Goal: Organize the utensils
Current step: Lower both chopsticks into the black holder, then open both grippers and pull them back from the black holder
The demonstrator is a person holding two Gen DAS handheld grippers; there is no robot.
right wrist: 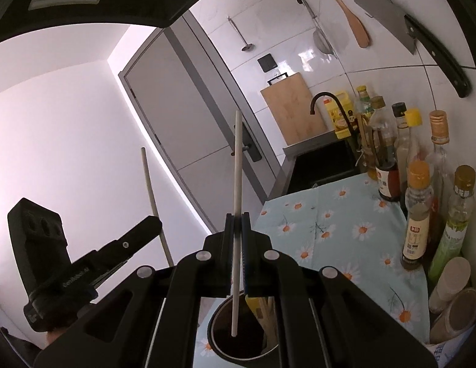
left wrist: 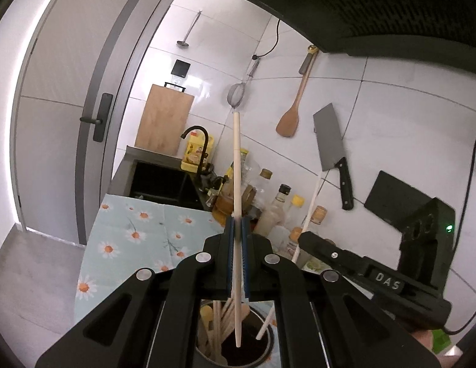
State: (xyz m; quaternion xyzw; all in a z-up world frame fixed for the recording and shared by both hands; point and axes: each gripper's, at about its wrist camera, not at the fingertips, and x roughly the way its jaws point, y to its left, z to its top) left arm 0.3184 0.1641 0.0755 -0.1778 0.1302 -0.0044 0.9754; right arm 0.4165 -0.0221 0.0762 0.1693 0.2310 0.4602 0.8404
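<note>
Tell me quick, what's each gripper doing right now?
Left gripper: closed on a pale chopstick.
Right gripper: closed on a white chopstick.

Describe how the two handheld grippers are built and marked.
Both are matte black plastic. The left gripper and right gripper each have angular linkage arms with round silver pivot pins and blue ribbed finger pads. Seen from the left wrist, the right one carries white "DAS" lettering on its body.

1. The left gripper (left wrist: 238,230) is showing matte black linkage arms, round silver pivot screws and blue ribbed pads (left wrist: 230,245).
2. The right gripper (right wrist: 237,227) is wearing the same black frame; seen from the left wrist, white "DAS" lettering is running along its side.
</note>
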